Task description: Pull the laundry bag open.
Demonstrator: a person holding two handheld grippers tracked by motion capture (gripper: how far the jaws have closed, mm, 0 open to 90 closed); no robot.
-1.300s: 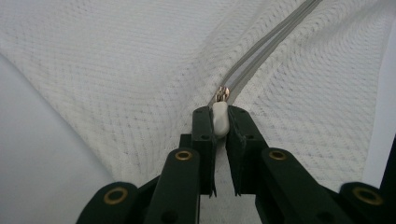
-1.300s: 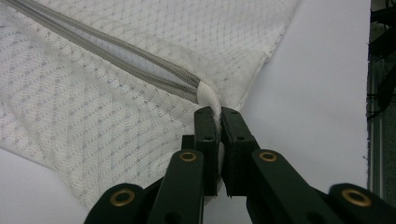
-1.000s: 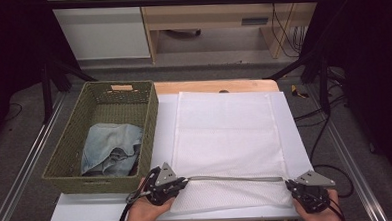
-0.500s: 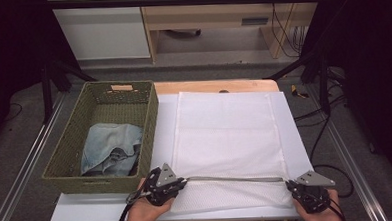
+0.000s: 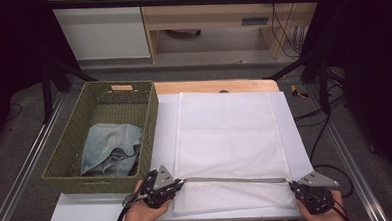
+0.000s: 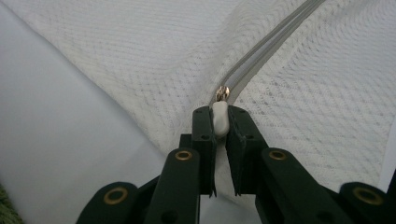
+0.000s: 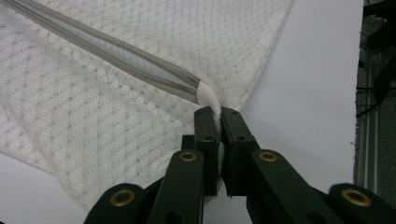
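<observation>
My left fingers point(image 6: 219, 122) pinch the zipper pull point(image 6: 220, 116), my right fingers point(image 7: 218, 122) clamp the mesh bag point(image 5: 230, 139) corner on the surface point(image 5: 113, 213); the zipper looks closed, unzipping not yet begun.

Two black handheld grippers
Each gripper point(image 5: 174, 182) is built of black jaws with brass-ringed pivot holes, topped by a grey three-cornered plate; black cables trail behind.
</observation>
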